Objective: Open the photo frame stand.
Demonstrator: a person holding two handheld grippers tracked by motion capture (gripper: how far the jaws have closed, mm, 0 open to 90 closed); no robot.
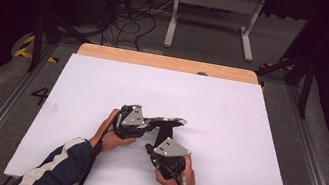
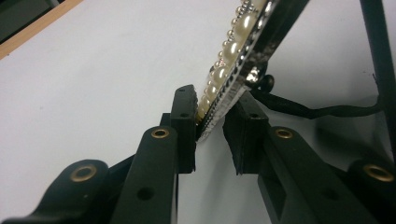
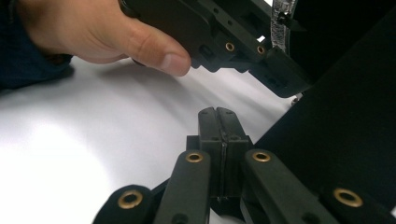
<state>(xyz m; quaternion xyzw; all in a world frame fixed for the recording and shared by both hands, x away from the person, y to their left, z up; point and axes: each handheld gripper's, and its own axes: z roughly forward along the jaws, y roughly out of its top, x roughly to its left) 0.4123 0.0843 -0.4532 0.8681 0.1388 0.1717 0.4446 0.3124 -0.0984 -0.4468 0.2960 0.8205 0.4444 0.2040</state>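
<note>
A round frame (image 1: 168, 121) edged with pearls and small stones is held tilted above the white table (image 1: 230, 113). My left gripper (image 1: 149, 121) is shut on its rim. In the left gripper view the pearl edge (image 2: 233, 46) sits between the two pads of the left gripper (image 2: 212, 105), with the frame's black back and a thin black cord (image 2: 317, 111) to the right. A black stand flap (image 1: 164, 134) hangs from the frame's back. My right gripper (image 1: 149, 148) is just below it, shut with nothing in it. In the right gripper view the right gripper (image 3: 217, 112) has its jaws pressed together beside the black flap (image 3: 336, 140).
The person's left hand (image 3: 116, 37) and the left gripper's body fill the top of the right gripper view. A wooden strip (image 1: 167, 62) runs along the table's far edge. Beyond it, a white metal stand (image 1: 214, 9) and cables (image 1: 129, 20) are on the floor.
</note>
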